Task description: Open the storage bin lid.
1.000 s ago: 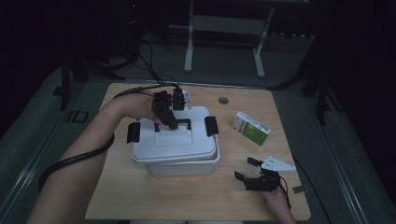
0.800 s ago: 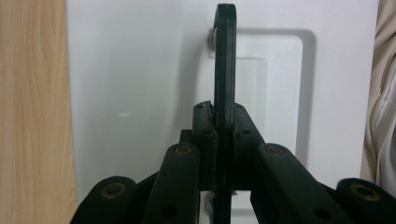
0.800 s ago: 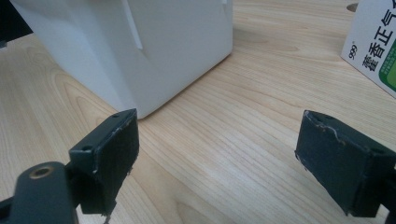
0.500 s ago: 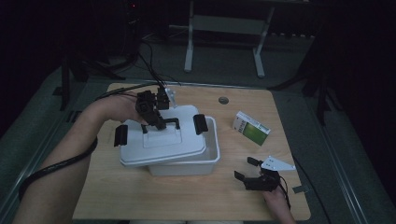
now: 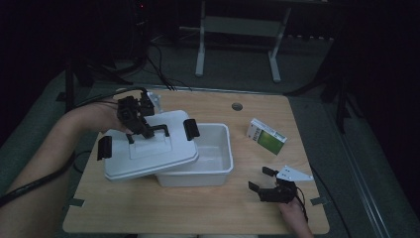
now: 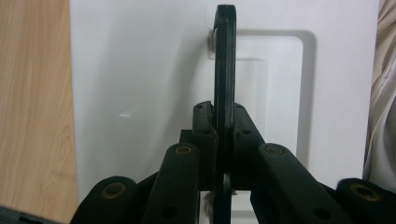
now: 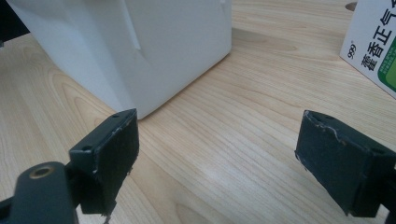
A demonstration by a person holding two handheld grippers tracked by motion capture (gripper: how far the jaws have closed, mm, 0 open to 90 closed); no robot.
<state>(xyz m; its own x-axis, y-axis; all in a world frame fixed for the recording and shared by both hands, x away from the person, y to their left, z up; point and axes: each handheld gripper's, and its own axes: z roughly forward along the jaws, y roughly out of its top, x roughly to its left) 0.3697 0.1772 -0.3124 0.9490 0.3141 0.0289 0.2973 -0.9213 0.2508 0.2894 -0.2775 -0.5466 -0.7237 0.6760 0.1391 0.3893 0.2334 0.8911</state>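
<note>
Left tongs (image 5: 143, 130) are clamped on the black handle (image 5: 148, 133) of the white lid (image 5: 148, 153). They hold the lid up, tilted, over the left part of the white box (image 5: 218, 158), so the right part of the box is open. Two black clips sit on the lid's ends. Right tongs (image 5: 263, 180) rest near the right front of the table (image 5: 198, 213), with their jaws wide apart and nothing between them. A green and white packet (image 5: 266, 136) lies to the right of the box.
</note>
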